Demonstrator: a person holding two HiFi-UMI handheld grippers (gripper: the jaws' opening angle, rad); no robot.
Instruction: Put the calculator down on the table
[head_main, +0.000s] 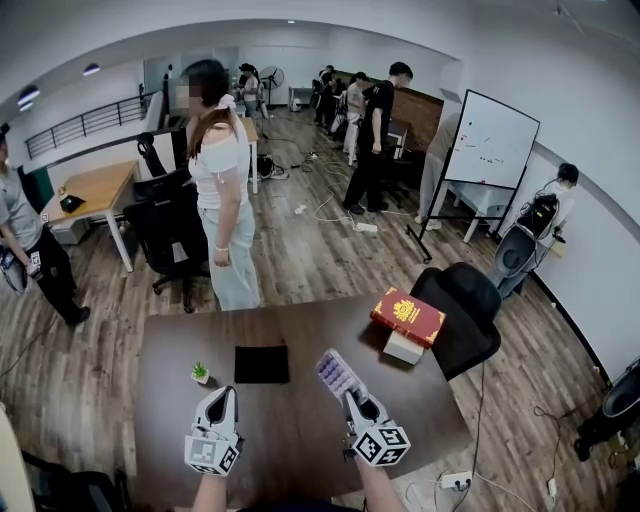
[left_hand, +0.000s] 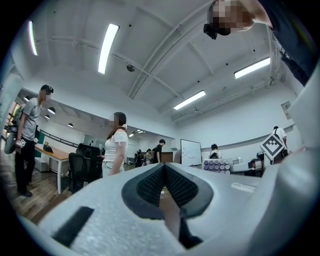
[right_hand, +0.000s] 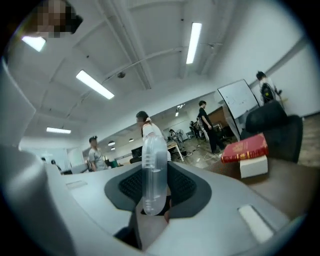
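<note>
Right gripper view: calculator (right_hand: 153, 167) between right tongs (right_hand: 154, 192)

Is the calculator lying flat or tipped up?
Tipped up: the right gripper clamps one end of the calculator, which slants over the table.

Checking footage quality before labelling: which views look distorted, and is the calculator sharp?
Head view: curved by fisheye, calculator fairly sharp. Right gripper view: calculator edge-on, close and soft. Left gripper view: strong fisheye, dark corners, bright ceiling lights.
</note>
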